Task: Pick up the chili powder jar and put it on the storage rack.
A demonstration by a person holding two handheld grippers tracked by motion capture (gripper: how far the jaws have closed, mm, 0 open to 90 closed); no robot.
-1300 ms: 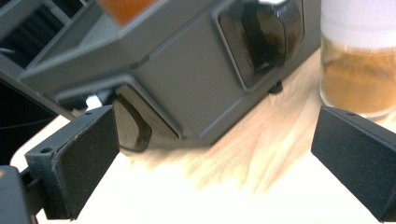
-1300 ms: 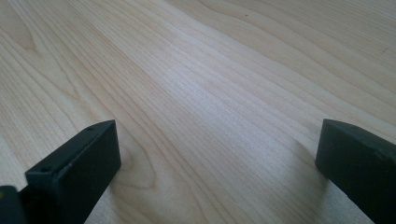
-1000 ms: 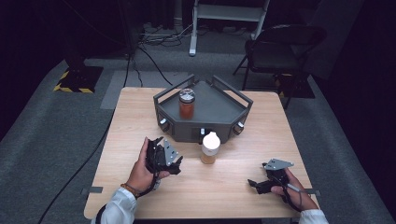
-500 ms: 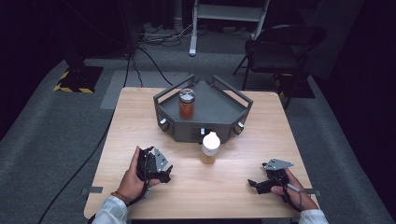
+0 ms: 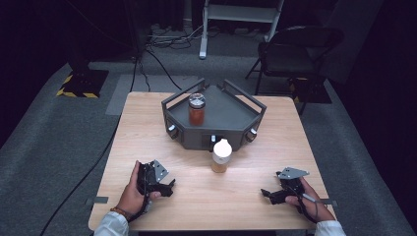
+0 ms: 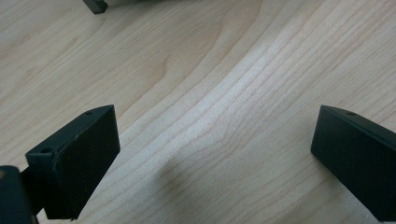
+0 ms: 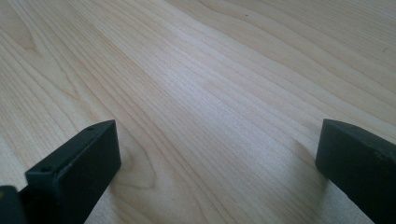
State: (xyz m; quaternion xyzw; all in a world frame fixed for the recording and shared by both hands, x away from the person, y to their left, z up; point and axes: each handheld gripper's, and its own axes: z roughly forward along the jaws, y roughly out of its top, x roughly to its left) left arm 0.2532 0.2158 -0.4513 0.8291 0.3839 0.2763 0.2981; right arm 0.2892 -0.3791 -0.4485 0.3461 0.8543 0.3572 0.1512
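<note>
Two grippers sit low on the wooden table [image 5: 147, 128], both near its front edge. From the high view I have my left gripper [image 5: 167, 187] at about 7 o'clock of the table and my right gripper [image 5: 268, 193] at about 5 o'clock, well apart. Jaw gaps are too small to read from up there. The left gripper view shows its jaws spread wide over bare wood grain, nothing between them; the right gripper view shows the same, wide apart and holding nothing.

Nearest things: a small bottle [image 5: 221, 156] with a white cap and tan contents, standing upright at table centre, roughly 1 o'clock from my left gripper and 10 o'clock from my right, touching neither. Just behind it, at 12 o'clock, a grey angular tray [image 5: 231, 115] with handle rails, holding a jar [image 5: 196, 109] of orange-red contents with a metal lid. Whether the bottle touches the tray's front wall I cannot tell.

A dark corner [image 6: 95, 5], cut off at the top edge of the left gripper view, is hard to identify.
</note>
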